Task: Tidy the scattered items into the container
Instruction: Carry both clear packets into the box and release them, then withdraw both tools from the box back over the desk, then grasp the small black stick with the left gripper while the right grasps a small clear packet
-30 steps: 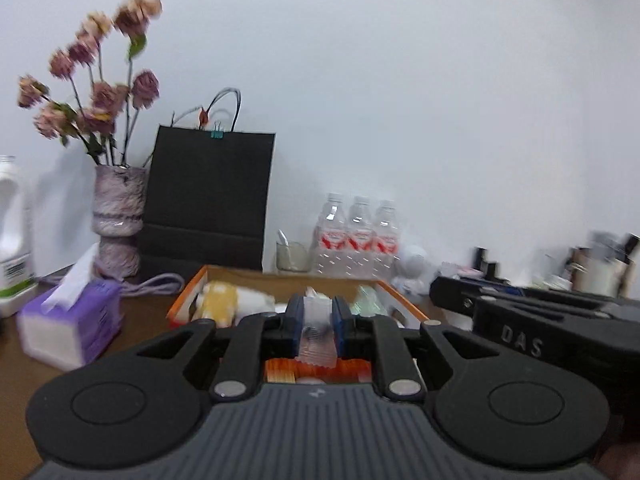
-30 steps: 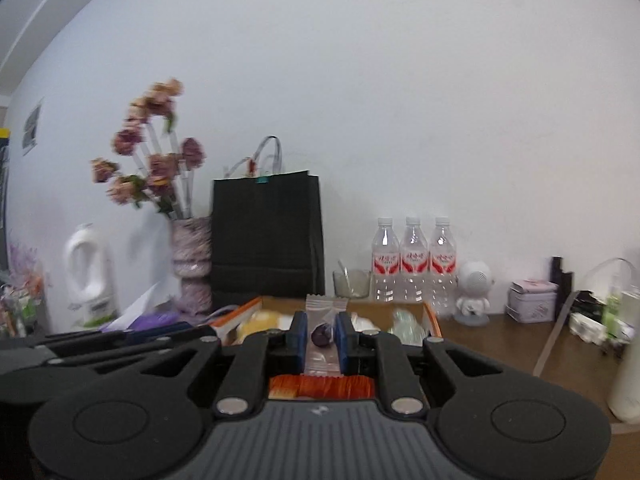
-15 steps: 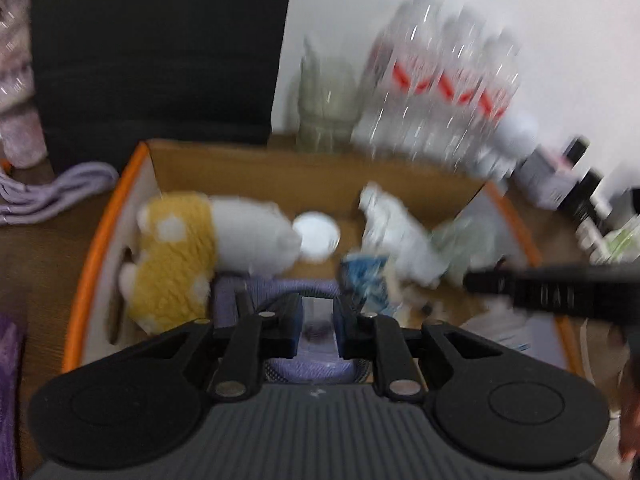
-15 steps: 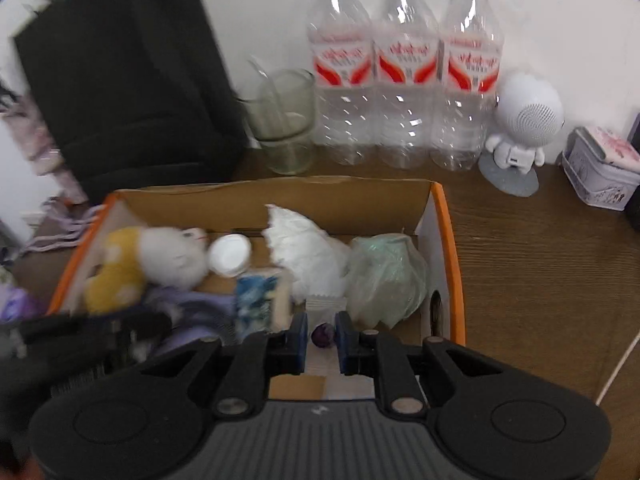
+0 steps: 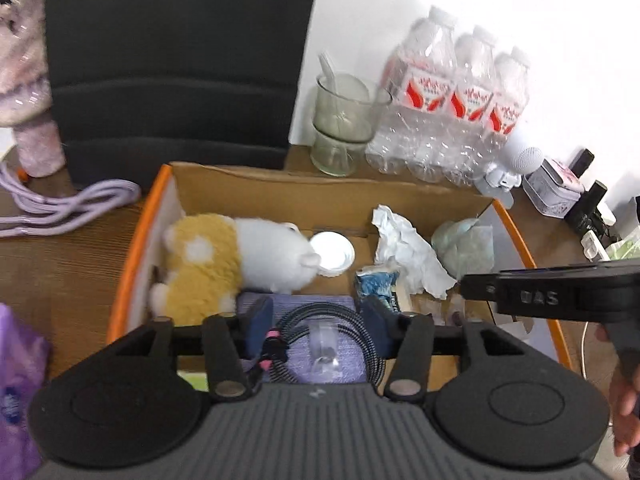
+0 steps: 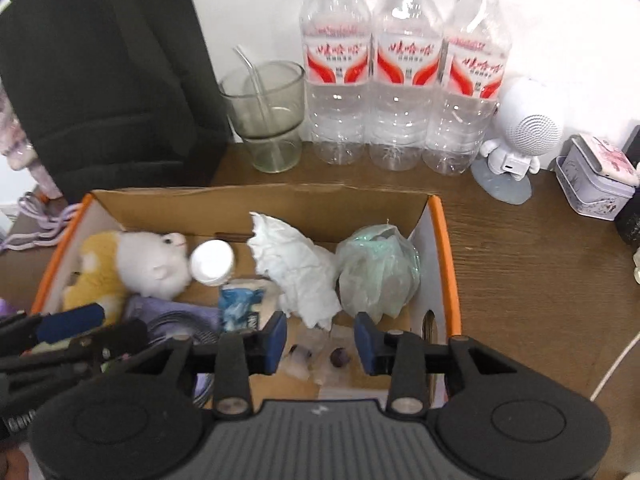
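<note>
An orange-rimmed cardboard box (image 5: pixel 132 256) (image 6: pixel 448 256) holds a yellow-and-white plush toy (image 5: pixel 224 264), a white cap (image 5: pixel 332 254), crumpled tissue (image 6: pixel 296 268), a green bag (image 6: pixel 380 272) and a blue packet (image 5: pixel 378 284). My left gripper (image 5: pixel 320 324) hangs over the box's near side with its jaws opening. A clear-wrapped candy (image 5: pixel 324 344) lies loose between them on a purple cloth with a coiled black cable (image 5: pixel 360 328). My right gripper (image 6: pixel 320 338) is also opening over the box's right part. Wrapped dark candies (image 6: pixel 340 356) lie on the box floor below it, free of the pads.
Behind the box stand a black paper bag (image 5: pixel 180 60), a glass cup (image 6: pixel 268 116), three water bottles (image 6: pixel 404 68), a white robot-shaped speaker (image 6: pixel 520 140) and a small tin (image 6: pixel 596 180). A purple cord (image 5: pixel 68 204) and a purple tissue pack (image 5: pixel 16 380) lie to the left.
Both grippers swung forward and tipped down over the box. Their jaws, earlier shut on wrapped candies, have parted, and the candies now lie in the box.
</note>
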Motion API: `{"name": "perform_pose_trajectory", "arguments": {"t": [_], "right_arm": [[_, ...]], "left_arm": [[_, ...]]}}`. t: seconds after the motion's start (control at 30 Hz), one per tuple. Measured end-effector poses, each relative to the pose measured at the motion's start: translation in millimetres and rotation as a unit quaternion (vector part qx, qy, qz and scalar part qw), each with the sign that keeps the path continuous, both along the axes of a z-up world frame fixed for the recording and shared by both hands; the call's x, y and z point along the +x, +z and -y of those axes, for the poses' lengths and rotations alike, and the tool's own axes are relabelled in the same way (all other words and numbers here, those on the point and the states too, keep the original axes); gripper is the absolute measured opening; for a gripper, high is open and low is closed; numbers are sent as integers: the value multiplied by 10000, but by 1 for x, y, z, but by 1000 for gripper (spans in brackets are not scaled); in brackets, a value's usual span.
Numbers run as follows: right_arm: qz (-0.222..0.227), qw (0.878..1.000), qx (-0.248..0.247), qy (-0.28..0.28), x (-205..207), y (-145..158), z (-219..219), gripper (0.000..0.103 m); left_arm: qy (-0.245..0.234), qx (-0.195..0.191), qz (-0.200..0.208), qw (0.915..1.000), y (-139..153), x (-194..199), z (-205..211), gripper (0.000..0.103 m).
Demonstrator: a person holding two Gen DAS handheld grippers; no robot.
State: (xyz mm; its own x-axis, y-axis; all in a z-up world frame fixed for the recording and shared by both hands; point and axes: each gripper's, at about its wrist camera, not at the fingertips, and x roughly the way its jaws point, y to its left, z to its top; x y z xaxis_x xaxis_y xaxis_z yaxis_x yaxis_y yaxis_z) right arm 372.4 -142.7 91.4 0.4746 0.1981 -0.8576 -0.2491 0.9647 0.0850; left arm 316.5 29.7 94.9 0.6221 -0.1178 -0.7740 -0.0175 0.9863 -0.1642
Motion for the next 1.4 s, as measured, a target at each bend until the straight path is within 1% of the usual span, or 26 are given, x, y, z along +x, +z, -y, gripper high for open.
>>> {"name": "perform_pose_trajectory", "arguments": {"t": [0.03, 0.07, 0.1, 0.13, 0.17, 0.2, 0.23, 0.27, 0.3, 0.33, 0.37, 0.4, 0.47, 0.53, 0.63, 0.73, 0.8, 0.83, 0.9, 0.97, 1.0, 1.03, 1.07, 1.13, 1.27, 1.4], "right_arm": [[27, 10000, 49, -14, -5, 6, 3, 41], [49, 9999, 116, -39, -9, 11, 6, 50], [58, 9998, 175, -51, -11, 13, 8, 54], [80, 9997, 225, -48, -19, 17, 11, 61], [157, 9995, 288, -30, -30, 20, 13, 62], [317, 9988, 383, 0, -42, 23, 16, 62], [593, 9969, 508, 45, -58, 26, 19, 62], [1015, 9928, 635, 100, -77, 29, 22, 63], [1547, 9852, 721, 144, -98, 30, 24, 63], [2077, 9751, 758, 185, -118, 29, 27, 66], [2507, 9648, 766, 224, -136, 26, 28, 67], [2770, 9573, 786, 266, -150, 22, 29, 67], [2947, 9508, 879, 374, -166, 17, 29, 67], [3028, 9486, 863, 325, -175, 15, 29, 67], [3108, 9462, 846, 316, -191, 19, 30, 67], [3107, 9462, 886, 194, -220, 19, 40, 67], [2990, 9487, 1017, 140, -248, 15, 50, 67], [2948, 9494, 1068, 181, -265, 10, 55, 67], [2988, 9477, 1098, 240, -308, -8, 66, 67], [2973, 9485, 1051, 293, -342, -27, 73, 67], [2933, 9499, 1035, 315, -357, -37, 76, 67], [2872, 9518, 1013, 360, -368, -46, 79, 67], [2813, 9539, 972, 394, -375, -53, 81, 65], [2692, 9585, 886, 321, -377, -61, 85, 64], [2522, 9630, 921, 231, -354, -60, 89, 47], [2524, 9629, 899, 336, -322, -54, 84, 45]], "left_arm": [[32, 45, 27, 10000, 5, -5, -1, 60], [50, 98, 50, 9999, 9, -10, -2, 65], [112, 201, 112, 9997, 14, -17, -1, 70], [190, 336, 244, 9990, 19, -24, 2, 79], [258, 505, 513, 9971, 24, -37, 3, 84], [335, 658, 873, 9934, 29, -51, 5, 86], [423, 812, 1299, 9873, 32, -67, 8, 90], [516, 953, 1814, 9774, 33, -85, 10, 90], [607, 1026, 2361, 9644, 31, -104, 13, 90], [627, 1027, 2755, 9537, 28, -119, 13, 91], [619, 999, 3003, 9466, 26, -131, 14, 91], [604, 965, 3107, 9437, 23, -139, 15, 91], [592, 892, 3095, 9449, 21, -148, 16, 91], [566, 874, 3060, 9463, 22, -155, 18, 91], [579, 1024, 3048, 9451, 24, -168, 22, 91], [647, 1219, 2963, 9451, 17, -198, 28, 97], [640, 1195, 2765, 9514, 4, -228, 32, 97], [670, 1109, 2658, 9553, -4, -244, 34, 97], [738, 779, 2465, 9632, -25, -282, 29, 97], [759, 478, 2373, 9673, -42, -318, 27, 97], [659, 421, 2340, 9691, -50, -333, 28, 97], [526, 458, 2259, 9717, -54, -340, 31, 94], [384, 550, 2145, 9744, -58, -341, 35, 87], [199, 611, 2079, 9760, -59, -331, 40, 76], [-279, 377, 1802, 9825, -64, -285, 54, 57], [-617, 328, 1531, 9857, -75, -244, 71, 52]]}}
